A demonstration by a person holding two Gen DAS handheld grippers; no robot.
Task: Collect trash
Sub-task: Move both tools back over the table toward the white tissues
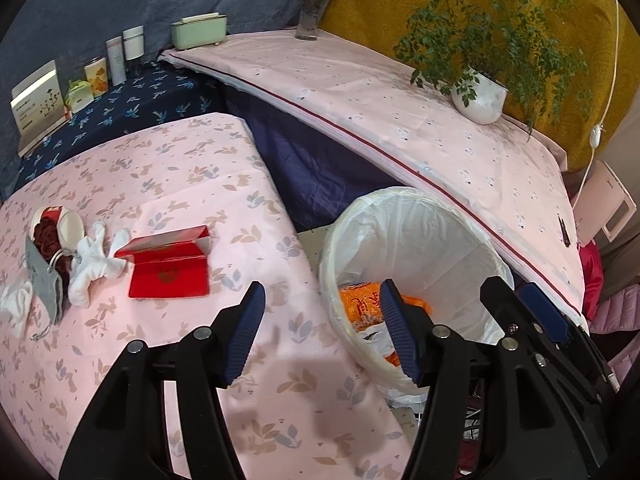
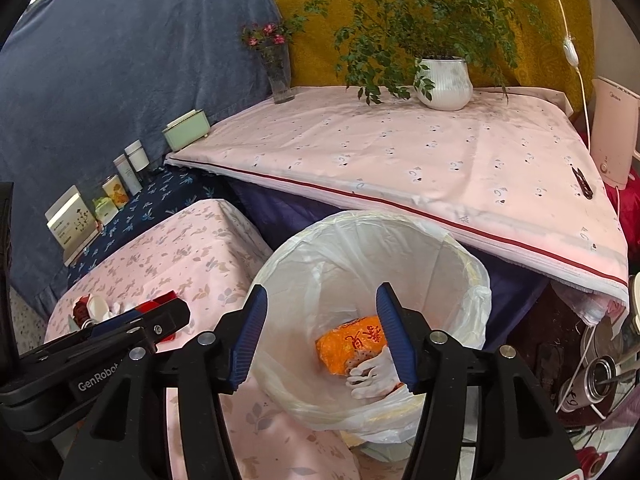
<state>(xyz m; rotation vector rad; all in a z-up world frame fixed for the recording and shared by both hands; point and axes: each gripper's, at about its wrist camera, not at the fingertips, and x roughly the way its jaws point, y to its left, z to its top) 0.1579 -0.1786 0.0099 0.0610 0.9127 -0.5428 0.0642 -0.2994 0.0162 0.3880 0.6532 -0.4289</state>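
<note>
While the orange wrapper [image 2: 352, 342] and a white glove [image 2: 374, 374] sit inside our lined bin [image 2: 460, 264], both tongs, left [image 1: 322, 330] and right [image 2: 322, 334], hang open and empty; red box [image 1: 170, 266] waits on the pink table [image 1: 160, 168].

Soft, even indoor light, both of my views sharp.

Fisheye bends edges and blackens the corners; my tongs [image 1: 322, 332] throw a faint shadow on the pink table [image 1: 160, 184] below them.

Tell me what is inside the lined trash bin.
Inside the bin lie an orange printed wrapper and a crumpled white glove. Whatever sits beneath them is covered.
</note>
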